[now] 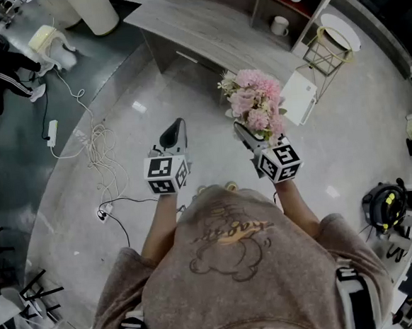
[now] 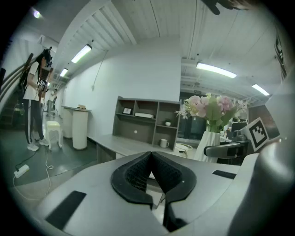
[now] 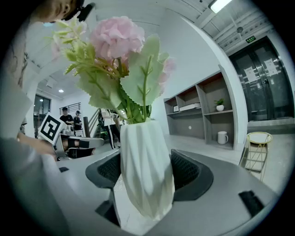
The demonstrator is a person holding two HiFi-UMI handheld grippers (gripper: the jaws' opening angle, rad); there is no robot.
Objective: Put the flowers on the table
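A: Where are the flowers (image 1: 256, 99)?
B: Centre-right of the head view, in a white vase (image 3: 146, 170). The right gripper (image 1: 246, 132) clamps its ribbed body, jaws wide. The desk (image 1: 202, 26) lies at upper centre.
A: Handling?
B: The vase is likely rigid, smooth and breakable (top-heavy with blooms). Take hold mid-body. On the left gripper (image 1: 174, 136), the jaws are together and empty.

Ceiling strip lights (image 2: 81, 54) give bright, even light; both gripper views bulge, corners black.
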